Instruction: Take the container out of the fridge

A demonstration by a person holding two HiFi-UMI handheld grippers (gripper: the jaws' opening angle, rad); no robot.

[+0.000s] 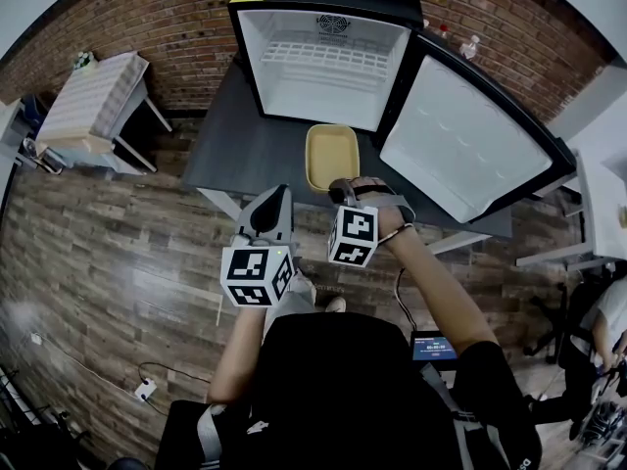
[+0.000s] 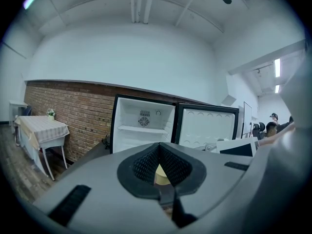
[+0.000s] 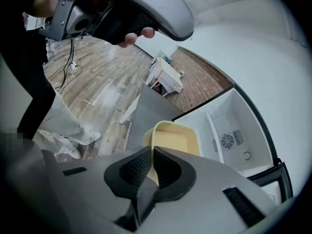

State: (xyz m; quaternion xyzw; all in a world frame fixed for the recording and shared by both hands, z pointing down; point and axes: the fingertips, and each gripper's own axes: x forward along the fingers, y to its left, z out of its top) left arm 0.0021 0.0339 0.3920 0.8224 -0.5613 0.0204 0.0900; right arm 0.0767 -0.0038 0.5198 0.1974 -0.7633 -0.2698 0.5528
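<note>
A pale yellow container (image 1: 331,155) rests on the dark table (image 1: 245,155) just in front of the open fridge (image 1: 323,57), outside its white interior. My right gripper (image 1: 341,192) tilts down at the container's near rim and is shut on it; in the right gripper view the thin rim wall of the container (image 3: 173,140) runs between the pads of the right gripper (image 3: 152,155). My left gripper (image 1: 279,194) hovers level just left of it, over the table's near edge, shut and holding nothing. Past the tips of the left gripper (image 2: 159,147) a bit of the container (image 2: 161,175) shows.
The fridge door (image 1: 470,145) stands swung open to the right. A small table with a checked cloth (image 1: 93,101) stands at the left by the brick wall. A power strip (image 1: 145,390) with a cable lies on the wooden floor. Another person (image 1: 598,341) sits at the far right.
</note>
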